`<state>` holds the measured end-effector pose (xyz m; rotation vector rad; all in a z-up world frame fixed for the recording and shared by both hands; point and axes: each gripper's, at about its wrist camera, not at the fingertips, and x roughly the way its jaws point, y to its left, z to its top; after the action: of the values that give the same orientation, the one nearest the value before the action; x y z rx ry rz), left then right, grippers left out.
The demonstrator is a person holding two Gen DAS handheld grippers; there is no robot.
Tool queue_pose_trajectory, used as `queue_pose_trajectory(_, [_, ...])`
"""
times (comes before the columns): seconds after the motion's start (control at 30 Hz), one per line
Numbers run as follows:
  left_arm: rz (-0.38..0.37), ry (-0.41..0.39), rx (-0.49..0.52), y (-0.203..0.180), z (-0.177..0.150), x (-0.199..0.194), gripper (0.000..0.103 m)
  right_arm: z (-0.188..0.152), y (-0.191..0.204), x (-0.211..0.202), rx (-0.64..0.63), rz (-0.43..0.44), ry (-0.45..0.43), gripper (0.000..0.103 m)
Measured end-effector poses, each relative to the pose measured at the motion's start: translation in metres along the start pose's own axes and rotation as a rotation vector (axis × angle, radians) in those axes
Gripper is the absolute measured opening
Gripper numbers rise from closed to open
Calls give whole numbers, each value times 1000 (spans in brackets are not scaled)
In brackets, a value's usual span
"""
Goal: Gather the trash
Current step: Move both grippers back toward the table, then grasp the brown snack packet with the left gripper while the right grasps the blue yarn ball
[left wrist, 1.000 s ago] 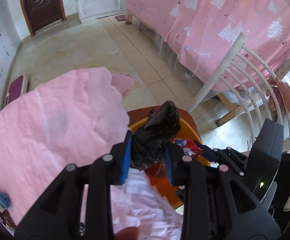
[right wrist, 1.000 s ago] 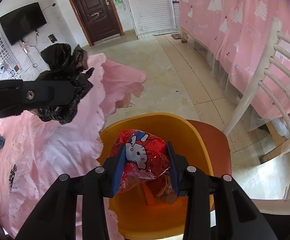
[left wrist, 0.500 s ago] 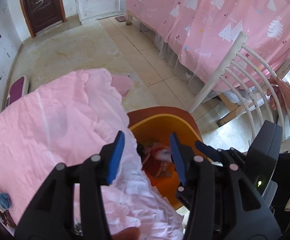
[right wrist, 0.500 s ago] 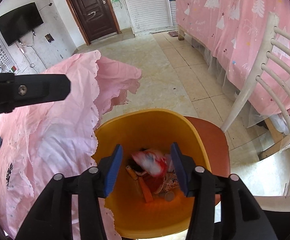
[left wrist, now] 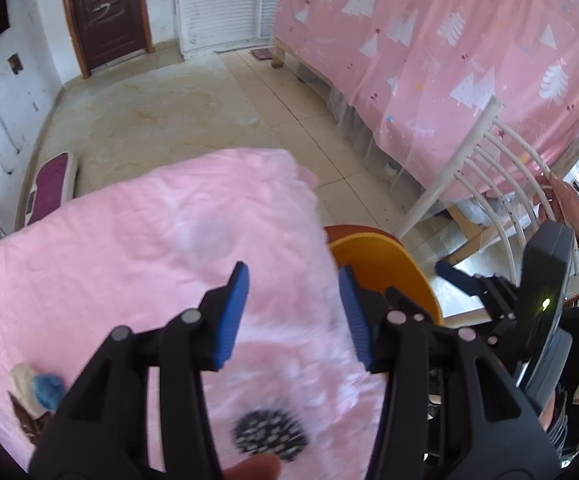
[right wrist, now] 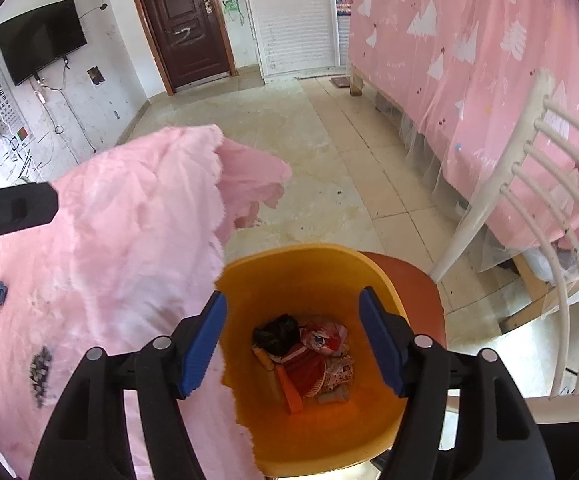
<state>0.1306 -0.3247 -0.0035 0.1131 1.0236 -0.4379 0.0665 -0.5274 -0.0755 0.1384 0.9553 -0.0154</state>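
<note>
An orange bin [right wrist: 309, 264] stands beside the pink-covered table [right wrist: 109, 240]. Inside it lie a crumpled black bag [right wrist: 275, 330], a red cartoon wrapper [right wrist: 323, 336] and other scraps. My right gripper [right wrist: 293, 340] hangs over the bin with its jaws opening and nothing between them. My left gripper [left wrist: 293, 312] is open and empty above the pink tablecloth [left wrist: 129, 240], just left of the bin's rim [left wrist: 373, 244]. A dark patterned scrap [left wrist: 269, 434] lies on the cloth under the left gripper, blurred. Part of the left gripper shows at the left edge of the right wrist view.
A white slatted chair [right wrist: 529, 208] stands right of the bin, with a person's hand [left wrist: 565, 200] on its back. A pink tree-print curtain [right wrist: 469, 60] hangs along the right. A blue object [left wrist: 45, 390] lies at the table's left edge. Tiled floor [right wrist: 289, 140] stretches to a brown door [right wrist: 181, 28].
Both grippers opened: the black bag and the red wrapper fell into the bin. My left gripper then moved left, away from the bin and over the tablecloth. The right gripper's jaws spread wider.
</note>
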Motion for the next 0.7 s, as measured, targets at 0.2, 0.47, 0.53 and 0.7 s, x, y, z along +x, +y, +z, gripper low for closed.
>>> queue_pose_trajectory(0.2, [23, -40, -32, 41, -11, -30, 47, 10, 38, -21, -56, -17, -42, 64])
queue_pose_trajectory(0.47, [70, -85, -88, 98, -26, -67, 49, 17, 97, -39, -144, 9, -69, 65])
queue_pose_trajectory(0.53, [93, -93, -102, 116, -34, -76, 50, 18, 113, -41, -164, 23, -73, 65])
queue_pose_trajectory(0.7, [140, -98, -133, 154, -49, -92, 52, 18, 160, -40, -220, 73, -70, 65])
